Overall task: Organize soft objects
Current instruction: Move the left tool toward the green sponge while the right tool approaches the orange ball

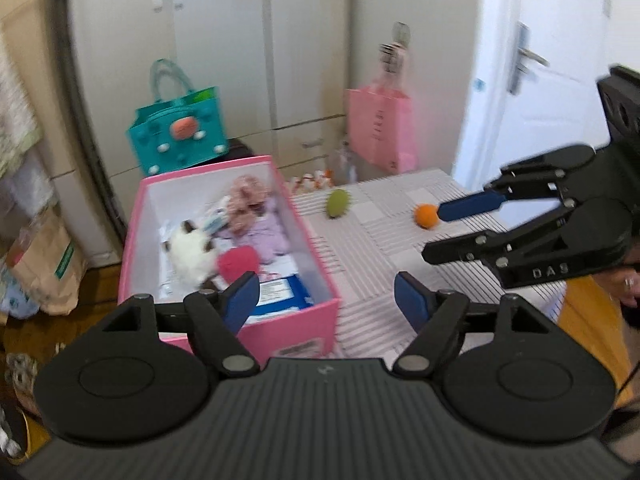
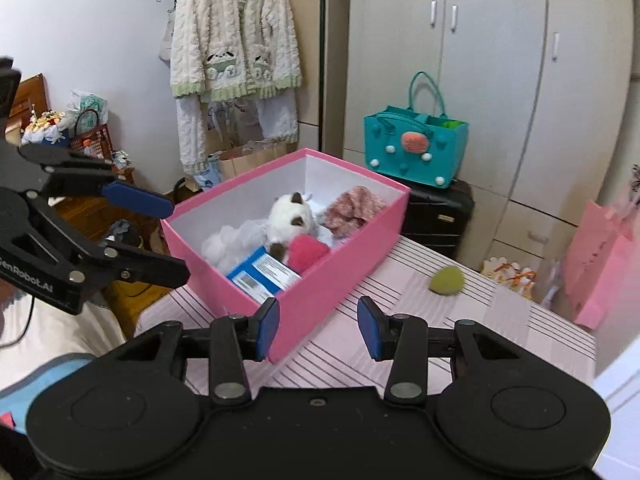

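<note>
A pink box (image 1: 288, 332) (image 2: 332, 280) stands on the striped table (image 1: 380, 280) (image 2: 440, 320). In it lie a white plush cat (image 1: 192, 248) (image 2: 286, 216), a red-pink plush (image 1: 238, 262) (image 2: 306, 252), pink ruffled fabric (image 1: 246, 200) (image 2: 352, 208) and a blue-white packet (image 2: 264, 274). On the table to its right lie a green soft ball (image 1: 338, 203) (image 2: 447, 280) and an orange ball (image 1: 426, 216). My left gripper (image 1: 326, 302) (image 2: 180, 240) hangs open over the box's near corner, holding nothing. My right gripper (image 2: 318, 322) (image 1: 434, 234) is open and empty, its upper pad close beside the orange ball.
A teal felt bag (image 1: 178, 136) (image 2: 414, 148) sits on a black suitcase (image 2: 440, 212) behind the box. A pink paper bag (image 1: 380, 128) (image 2: 600, 260) stands past the table's far side. Wardrobe doors (image 2: 480, 60), a hanging white garment (image 2: 236, 40) and floor clutter (image 1: 44, 268) surround the table.
</note>
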